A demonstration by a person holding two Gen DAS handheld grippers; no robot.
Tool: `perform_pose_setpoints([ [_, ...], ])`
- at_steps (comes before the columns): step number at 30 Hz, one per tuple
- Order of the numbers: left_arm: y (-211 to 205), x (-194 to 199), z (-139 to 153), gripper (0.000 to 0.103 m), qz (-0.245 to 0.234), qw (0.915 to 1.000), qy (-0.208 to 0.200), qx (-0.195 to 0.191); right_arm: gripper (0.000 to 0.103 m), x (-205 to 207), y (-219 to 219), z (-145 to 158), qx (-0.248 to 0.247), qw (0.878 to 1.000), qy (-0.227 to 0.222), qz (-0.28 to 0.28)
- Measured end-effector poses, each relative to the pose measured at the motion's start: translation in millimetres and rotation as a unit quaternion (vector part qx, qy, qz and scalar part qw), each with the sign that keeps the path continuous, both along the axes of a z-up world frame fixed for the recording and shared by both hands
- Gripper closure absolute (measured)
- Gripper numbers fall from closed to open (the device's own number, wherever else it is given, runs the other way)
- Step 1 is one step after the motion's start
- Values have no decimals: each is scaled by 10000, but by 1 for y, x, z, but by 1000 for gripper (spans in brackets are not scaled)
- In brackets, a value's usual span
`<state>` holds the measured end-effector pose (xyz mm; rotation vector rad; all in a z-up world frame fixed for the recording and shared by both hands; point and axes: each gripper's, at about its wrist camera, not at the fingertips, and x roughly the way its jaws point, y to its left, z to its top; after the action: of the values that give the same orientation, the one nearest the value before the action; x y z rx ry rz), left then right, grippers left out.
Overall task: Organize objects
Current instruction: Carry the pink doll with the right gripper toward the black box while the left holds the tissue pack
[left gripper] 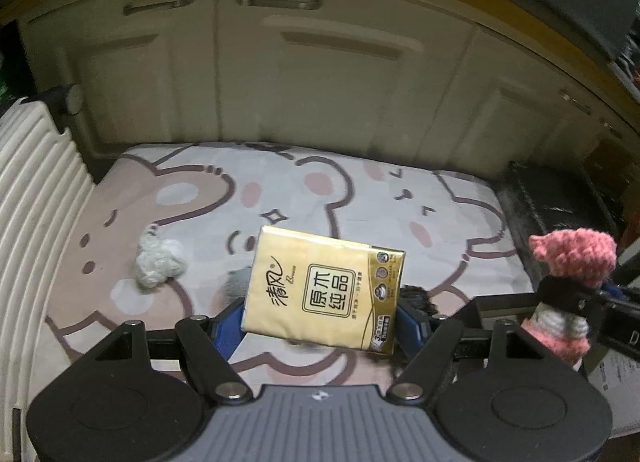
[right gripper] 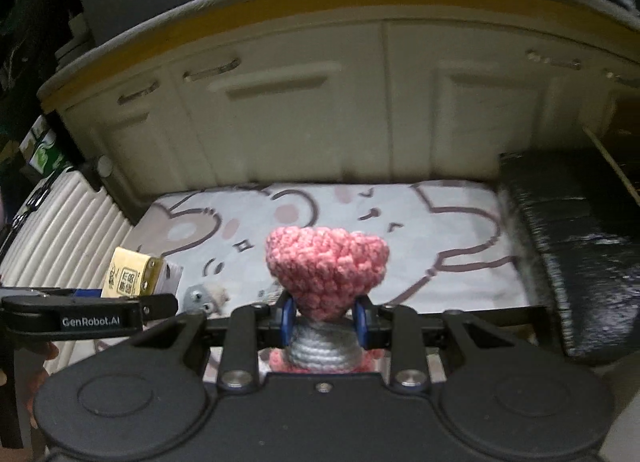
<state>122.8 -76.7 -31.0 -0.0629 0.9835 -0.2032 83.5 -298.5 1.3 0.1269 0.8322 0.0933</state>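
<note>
Item one: my left gripper (left gripper: pixel 320 318) is pinching a gold tissue pack (left gripper: pixel 325 289) between its blue pads, the pack tilting slightly and hanging above the cartoon-bear mat (left gripper: pixel 360 198); from the right wrist view the same pack (right gripper: pixel 128 273) is showing at the left, clear of the mat.

Item two: my right gripper (right gripper: pixel 324 320) is clamping a pink crocheted doll (right gripper: pixel 327 262) at the neck, its pink head standing above the fingers and its grey body sitting below them; in the left wrist view the doll (left gripper: pixel 570 274) is appearing at the right edge, held above the mat's right border.

Item three: a small grey knitted toy (left gripper: pixel 158 262) is lying on the mat, left of the tissue pack and well apart from the doll.

Item four: another grey toy with eyes (right gripper: pixel 202 296) is lying on the mat just below the left gripper.

Surroundings: cream cabinet doors (left gripper: pixel 320 74) are standing behind the mat; a ribbed white suitcase (left gripper: pixel 36 190) is flanking its left side; a black box (right gripper: pixel 572 238) is flanking its right.
</note>
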Motion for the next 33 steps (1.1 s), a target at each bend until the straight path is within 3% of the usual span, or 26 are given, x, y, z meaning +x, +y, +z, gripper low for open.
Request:
perform_pose_setpoints([
  [15,-80,-10,-5,28,-817,9964,-5,-214,73,-19,-70,-10,-457,9968,108,-645],
  [21,-101,-11,-14,28,-1088,9939,65,-159,73,-14,-107,-27,134,9898,192,-1403],
  [25,-112,-12,-20,28,-1271,9918,110,-94,72,-10,-135,-47,927,9713,242,-2175],
  [28,-118,-12,-25,28,-1379,9903,142,-43,72,-8,-152,-67,1568,9469,317,-2788],
  [33,-125,-10,-34,28,-1578,9873,173,-25,72,-3,-164,-100,2238,9086,523,-3486],
])
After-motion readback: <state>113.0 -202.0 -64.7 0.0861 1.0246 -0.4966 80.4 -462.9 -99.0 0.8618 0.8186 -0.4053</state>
